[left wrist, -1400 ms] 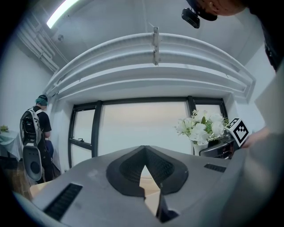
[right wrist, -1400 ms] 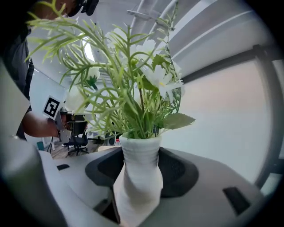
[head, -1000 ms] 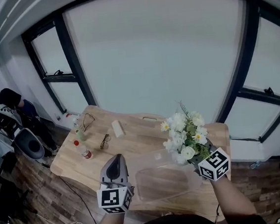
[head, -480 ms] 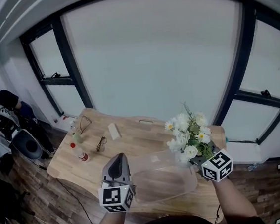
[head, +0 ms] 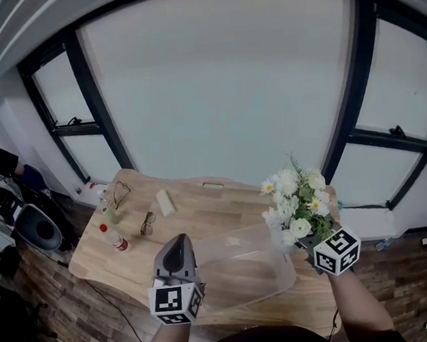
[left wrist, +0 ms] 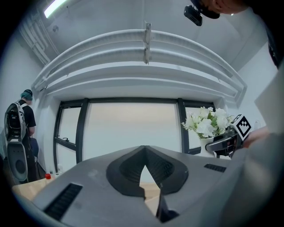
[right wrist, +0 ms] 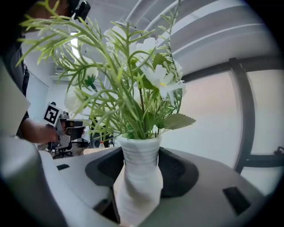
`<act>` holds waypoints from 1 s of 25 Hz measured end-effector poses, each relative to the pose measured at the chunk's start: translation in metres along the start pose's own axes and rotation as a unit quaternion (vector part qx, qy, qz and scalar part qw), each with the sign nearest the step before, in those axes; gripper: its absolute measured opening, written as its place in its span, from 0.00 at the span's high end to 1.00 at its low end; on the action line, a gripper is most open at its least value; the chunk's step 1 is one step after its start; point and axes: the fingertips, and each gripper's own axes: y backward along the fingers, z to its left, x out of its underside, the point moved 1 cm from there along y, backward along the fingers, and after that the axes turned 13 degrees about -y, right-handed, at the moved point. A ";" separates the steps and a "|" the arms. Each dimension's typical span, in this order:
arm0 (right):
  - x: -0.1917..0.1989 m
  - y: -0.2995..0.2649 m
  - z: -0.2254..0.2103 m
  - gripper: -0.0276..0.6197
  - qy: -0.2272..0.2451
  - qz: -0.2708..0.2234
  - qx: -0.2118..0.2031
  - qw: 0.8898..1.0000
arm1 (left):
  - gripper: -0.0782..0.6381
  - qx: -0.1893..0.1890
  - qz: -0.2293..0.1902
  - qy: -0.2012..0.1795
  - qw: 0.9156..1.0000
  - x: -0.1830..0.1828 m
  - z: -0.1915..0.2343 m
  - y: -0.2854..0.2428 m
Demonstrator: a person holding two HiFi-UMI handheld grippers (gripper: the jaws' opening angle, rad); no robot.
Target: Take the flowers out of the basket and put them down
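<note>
The flowers [head: 296,202] have drifted right past the basket [head: 243,275], white vase [right wrist: 138,177] pinched between the right gripper's [head: 307,240] fingers [right wrist: 191,174], left gripper's [head: 179,243] fingers [left wrist: 171,168] pressed together.

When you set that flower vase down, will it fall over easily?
Probably tippy: the white vase is narrow, and the flowers spread wide above it. Its ribbed sides likely make it less slippery to hold.

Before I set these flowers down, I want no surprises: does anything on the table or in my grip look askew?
Nothing stands out. The right gripper clamps the white vase roughly upright, and the flowers look intact. No spill shows on the table around the clear bin, bottle and glasses.
</note>
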 end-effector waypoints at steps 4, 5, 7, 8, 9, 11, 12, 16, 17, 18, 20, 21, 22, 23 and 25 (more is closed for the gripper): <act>0.003 0.016 -0.015 0.55 -0.001 -0.002 0.022 1.000 | 0.88 0.021 -0.004 -0.001 1.000 -0.003 -0.016 -0.012; 0.004 0.020 -0.018 0.55 -0.001 -0.002 0.028 1.000 | 0.88 0.027 -0.005 0.000 1.000 -0.004 -0.021 -0.015; 0.006 0.029 -0.026 0.55 -0.003 -0.002 0.042 0.999 | 0.88 0.038 -0.005 0.002 0.999 -0.004 -0.029 -0.021; 0.008 0.034 -0.030 0.55 -0.005 -0.002 0.050 0.999 | 0.88 0.045 -0.005 0.003 0.999 -0.003 -0.034 -0.023; 0.011 0.039 -0.034 0.55 -0.008 -0.003 0.057 0.998 | 0.88 0.052 -0.006 0.003 0.999 -0.003 -0.040 -0.026; 0.017 0.050 -0.043 0.55 -0.018 -0.003 0.072 0.997 | 0.88 0.068 -0.006 0.002 0.998 -0.002 -0.051 -0.033; 0.019 0.055 -0.048 0.55 -0.025 -0.003 0.079 0.997 | 0.88 0.074 -0.006 0.002 0.997 -0.002 -0.056 -0.036; 0.027 0.069 -0.062 0.55 -0.031 0.002 0.105 0.994 | 0.88 0.094 -0.005 0.001 0.996 -0.001 -0.070 -0.047; 0.029 0.071 -0.065 0.55 -0.027 0.005 0.112 0.993 | 0.88 0.098 -0.005 0.001 0.995 -0.001 -0.073 -0.050; 0.032 0.073 -0.068 0.55 -0.022 0.008 0.120 0.993 | 0.88 0.102 -0.006 0.002 0.995 0.001 -0.076 -0.052; 0.039 0.077 -0.071 0.55 -0.012 0.016 0.133 0.991 | 0.88 0.112 -0.003 0.004 0.994 0.005 -0.082 -0.056; 0.043 0.079 -0.072 0.55 -0.009 0.019 0.138 0.990 | 0.88 0.116 0.000 0.005 0.993 0.008 -0.085 -0.057; 0.047 0.081 -0.073 0.55 -0.010 0.021 0.142 0.990 | 0.88 0.120 0.002 0.006 0.993 0.011 -0.088 -0.058; 0.051 0.083 -0.076 0.55 -0.014 0.022 0.146 0.989 | 0.88 0.123 0.005 0.007 0.992 0.014 -0.091 -0.060; 0.058 0.088 -0.082 0.55 -0.024 0.022 0.155 0.987 | 0.88 0.129 0.009 0.009 0.992 0.019 -0.097 -0.064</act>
